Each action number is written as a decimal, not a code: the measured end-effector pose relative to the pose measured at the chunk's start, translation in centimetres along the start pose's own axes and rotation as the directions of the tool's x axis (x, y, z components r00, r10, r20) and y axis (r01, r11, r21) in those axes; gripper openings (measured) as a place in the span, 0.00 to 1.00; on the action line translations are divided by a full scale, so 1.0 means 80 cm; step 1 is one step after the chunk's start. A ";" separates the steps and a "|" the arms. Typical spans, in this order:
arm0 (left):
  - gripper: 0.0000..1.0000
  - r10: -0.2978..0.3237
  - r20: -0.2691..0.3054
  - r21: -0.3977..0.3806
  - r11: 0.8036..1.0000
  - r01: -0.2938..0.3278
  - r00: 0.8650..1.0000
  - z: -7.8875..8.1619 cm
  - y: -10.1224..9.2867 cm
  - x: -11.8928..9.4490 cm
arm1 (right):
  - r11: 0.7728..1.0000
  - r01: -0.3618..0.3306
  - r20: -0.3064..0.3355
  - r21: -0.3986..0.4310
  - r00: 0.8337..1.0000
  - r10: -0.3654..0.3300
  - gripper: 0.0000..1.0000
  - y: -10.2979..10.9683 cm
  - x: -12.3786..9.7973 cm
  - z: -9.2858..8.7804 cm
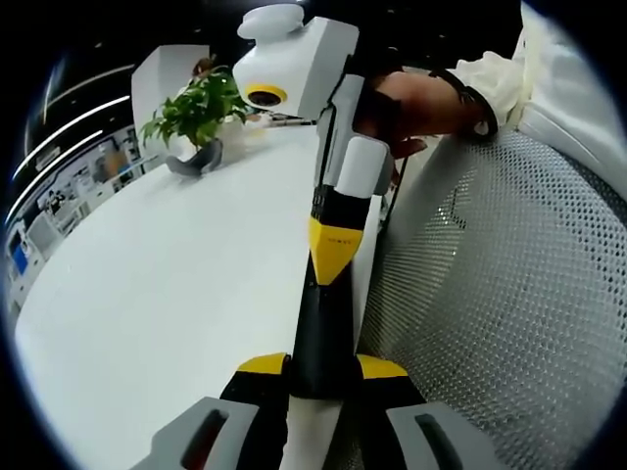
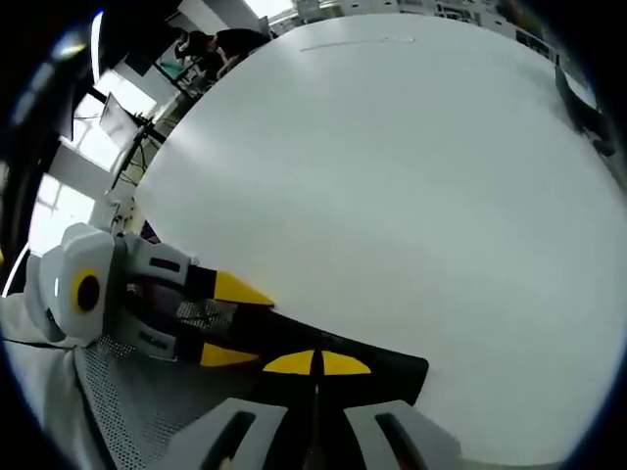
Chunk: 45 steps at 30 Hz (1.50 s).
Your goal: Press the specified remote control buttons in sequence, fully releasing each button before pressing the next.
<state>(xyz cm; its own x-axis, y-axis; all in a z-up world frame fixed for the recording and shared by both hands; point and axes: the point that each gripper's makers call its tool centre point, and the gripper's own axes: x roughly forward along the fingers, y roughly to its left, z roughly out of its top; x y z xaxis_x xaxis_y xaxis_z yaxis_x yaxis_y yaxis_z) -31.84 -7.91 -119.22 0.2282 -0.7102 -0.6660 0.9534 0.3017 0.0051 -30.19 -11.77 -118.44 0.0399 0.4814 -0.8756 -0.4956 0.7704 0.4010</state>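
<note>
1. Remote control (image 1: 323,333), black and slim, sits right between the jaws of the left gripper (image 1: 321,367) in the left gripper view. Those yellow-tipped jaws pinch it from both sides near one end, and it runs straight away from them.
2. Right gripper view, same story from the other end: the remote control (image 2: 387,374) lies as a dark slab under the right gripper (image 2: 315,364), with the left gripper (image 2: 230,323) reaching in and straddling its far end.
3. Right gripper's jaws are pressed together, the two yellow tips forming a single point. That point sits on the remote's upper face. Whether a button is pushed down, I cannot tell.
4. From the left gripper view, the right gripper (image 1: 333,245) meets the remote's far end, tip against it.
5. Behind that gripper, a person's hand (image 1: 421,103) grips its body.
6. To one side of the remote spreads a white table (image 1: 176,294); to the other, a grey mesh chair (image 1: 509,294).
7. Well beyond the remote, on the table, stands a leafy plant (image 1: 196,113) in a dark pot.
</note>
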 end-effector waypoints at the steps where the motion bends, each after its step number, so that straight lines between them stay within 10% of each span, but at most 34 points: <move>1: 0.24 0.001 0.000 -0.002 1.000 -0.001 1.000 0.000 0.000 0.000 | 1.000 0.002 0.002 -0.002 1.000 -0.002 0.00 0.000 0.000 0.001; 45: 0.25 0.016 0.004 -0.026 1.000 -0.016 1.000 0.000 0.004 0.001 | 0.999 0.029 0.038 0.023 0.999 -0.030 0.00 -0.006 -0.007 0.008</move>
<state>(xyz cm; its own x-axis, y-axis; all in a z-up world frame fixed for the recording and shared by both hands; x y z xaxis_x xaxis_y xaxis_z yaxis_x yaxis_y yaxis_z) -31.53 -7.88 -119.27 0.2443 -0.7079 -0.6628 0.9441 0.3296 -0.0041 -29.39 -12.15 -117.97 0.0881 0.4738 -0.8762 -0.4742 0.7935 0.3814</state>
